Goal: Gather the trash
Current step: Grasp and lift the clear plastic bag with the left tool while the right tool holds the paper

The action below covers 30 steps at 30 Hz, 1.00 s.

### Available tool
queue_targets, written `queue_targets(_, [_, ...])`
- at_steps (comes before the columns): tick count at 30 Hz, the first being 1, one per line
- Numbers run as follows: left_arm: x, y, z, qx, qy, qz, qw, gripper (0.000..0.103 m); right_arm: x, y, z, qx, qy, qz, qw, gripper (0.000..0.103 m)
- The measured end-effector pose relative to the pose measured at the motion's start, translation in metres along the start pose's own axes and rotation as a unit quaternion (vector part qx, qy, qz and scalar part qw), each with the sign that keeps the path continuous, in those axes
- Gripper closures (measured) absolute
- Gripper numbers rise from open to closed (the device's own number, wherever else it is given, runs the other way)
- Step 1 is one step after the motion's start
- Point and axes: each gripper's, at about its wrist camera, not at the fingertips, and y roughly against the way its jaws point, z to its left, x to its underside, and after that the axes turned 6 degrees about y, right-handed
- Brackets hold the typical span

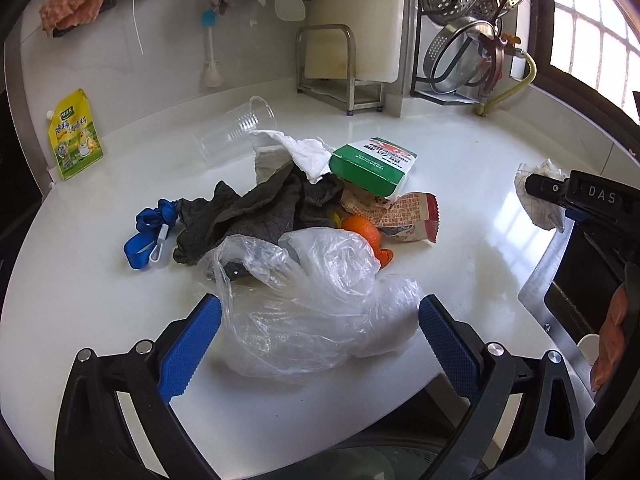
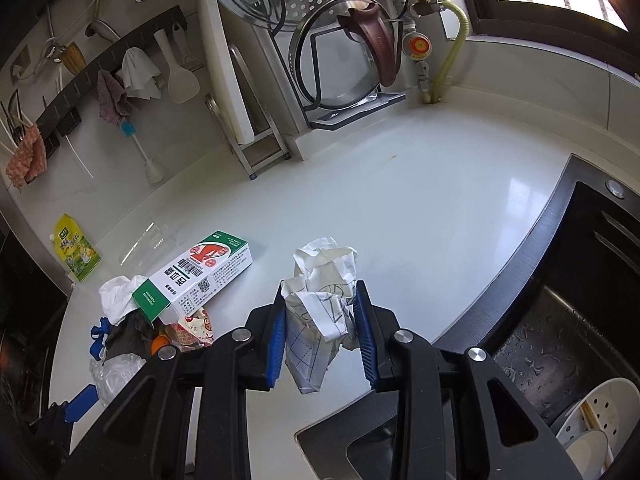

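Observation:
A pile of trash lies on the white counter (image 1: 460, 184): a clear plastic bag (image 1: 316, 304), a dark grey rag (image 1: 256, 216), a white tissue (image 1: 308, 152), a green and white carton (image 1: 372, 166), a red snack wrapper (image 1: 408, 216), orange peel (image 1: 362, 232) and a tipped clear cup (image 1: 240, 128). My left gripper (image 1: 320, 344) is open, its blue pads either side of the plastic bag. My right gripper (image 2: 324, 332) is shut on a crumpled printed paper (image 2: 320, 300) and holds it above the counter; it also shows in the left wrist view (image 1: 536, 200).
A blue strap with a white clip (image 1: 148, 236) lies left of the rag. A yellow pouch (image 1: 74, 136) leans on the wall. A metal rack (image 1: 340, 68) and pot lids (image 1: 460, 56) stand at the back. A sink (image 2: 560, 340) with a white bowl lies to the right.

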Motion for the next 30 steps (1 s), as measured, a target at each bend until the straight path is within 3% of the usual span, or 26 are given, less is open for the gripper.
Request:
queue_targets(4, [0.000, -0.005, -0.008, -0.017, -0.017, -0.009, 0.9997, 0.008, -0.001, 0.001, -0.001, -0.008, -0.008, -0.003, 1.000, 0.073])
queue_targets(6, [0.001, -0.009, -0.012, -0.017, -0.024, -0.002, 0.9996, 0.022, -0.001, 0.002, -0.003, -0.013, -0.013, -0.005, 1.000, 0.073])
queue_targets(8, [0.005, -0.019, -0.013, -0.017, -0.027, 0.024, 0.9992, 0.047, -0.001, 0.003, -0.005, -0.017, -0.018, -0.006, 1.000, 0.073])
queue_targets(9, [0.006, -0.020, -0.011, -0.009, -0.021, 0.024, 0.9995, 0.048, -0.001, 0.003, -0.006, -0.018, -0.020, -0.007, 1.000, 0.073])
queue_targets(11, [0.006, -0.019, -0.009, -0.005, -0.017, 0.025, 0.9995, 0.063, -0.001, 0.004, -0.008, -0.020, -0.022, -0.008, 1.000, 0.073])
queue_targets(13, [0.006, -0.019, -0.007, 0.002, -0.017, 0.028, 0.9995, 0.070, -0.001, 0.004, -0.008, -0.022, -0.024, -0.009, 0.999, 0.073])
queue_targets(24, [0.003, 0.006, 0.007, 0.013, -0.023, 0.009, 0.9996, 0.073, -0.001, 0.004, -0.007, -0.024, -0.024, -0.009, 0.999, 0.073])
queue_targets(30, [0.005, 0.037, 0.026, -0.002, -0.039, -0.013, 0.9992, 0.073, 0.002, 0.004, -0.003, -0.020, -0.012, -0.009, 1.000, 0.073])
